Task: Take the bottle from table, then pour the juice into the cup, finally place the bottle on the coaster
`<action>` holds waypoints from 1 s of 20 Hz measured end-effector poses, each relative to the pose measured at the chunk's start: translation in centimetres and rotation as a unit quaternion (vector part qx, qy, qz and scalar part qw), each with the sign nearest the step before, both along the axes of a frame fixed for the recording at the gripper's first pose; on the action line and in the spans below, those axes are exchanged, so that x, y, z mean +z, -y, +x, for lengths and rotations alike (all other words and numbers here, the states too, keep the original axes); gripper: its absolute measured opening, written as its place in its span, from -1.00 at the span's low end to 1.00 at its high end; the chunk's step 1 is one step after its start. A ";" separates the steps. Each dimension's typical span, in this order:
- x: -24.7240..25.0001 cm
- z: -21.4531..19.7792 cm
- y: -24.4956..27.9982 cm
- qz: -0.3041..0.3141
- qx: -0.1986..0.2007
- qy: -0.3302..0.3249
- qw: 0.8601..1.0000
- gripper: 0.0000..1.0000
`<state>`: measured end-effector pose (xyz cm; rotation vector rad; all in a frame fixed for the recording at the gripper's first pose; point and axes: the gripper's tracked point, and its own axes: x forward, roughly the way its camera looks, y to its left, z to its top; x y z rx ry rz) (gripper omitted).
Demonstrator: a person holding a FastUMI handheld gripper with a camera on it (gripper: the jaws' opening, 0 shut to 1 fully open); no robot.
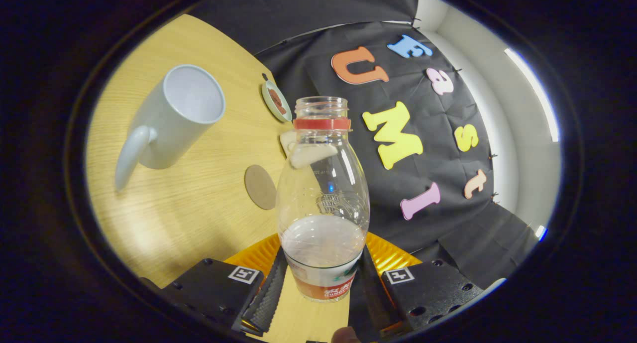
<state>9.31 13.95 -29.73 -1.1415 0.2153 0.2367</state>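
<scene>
bottle (323,193) sits between the two fingers of the tongs (321,288), its labelled lower end down by the ribbed black pads (266,295) and its open mouth pointing away from them. the pad on the left lies against the bottle's side; the finger on the right looks pressed to the other side too, though the bottle's curve hides part of that contact. so the tongs are closed most of the way, with the bottle clamped in the narrow gap. the bottle is clear plastic, uncapped, with a red ring under its threaded neck, and a band of pale liquid lies in its lower part just above the label. the whole scene is tilted in this view, the worktop (199,208) sloping off to the left of the fingers.

beyond the tongs and to their left a white cup (174,119) stands on the wooden worktop, its handle turned toward the tongs and its open mouth facing up. between cup and bottle, just left of the bottle's body, a round brown coaster (260,186) lies flat on the wood. farther on, past the bottle's neck, a small round dish (276,101) with something reddish in it lies near the worktop's far edge.
</scene>
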 end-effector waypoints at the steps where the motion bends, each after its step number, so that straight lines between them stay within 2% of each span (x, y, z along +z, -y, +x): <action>1: 0.2 0.4 -0.3 -0.011 0.004 0.004 1.000 0.54; 14: 1.3 0.3 -1.7 -0.153 0.054 0.051 0.985 0.54; 20: 1.7 0.7 -2.3 -0.184 0.068 0.060 0.979 0.54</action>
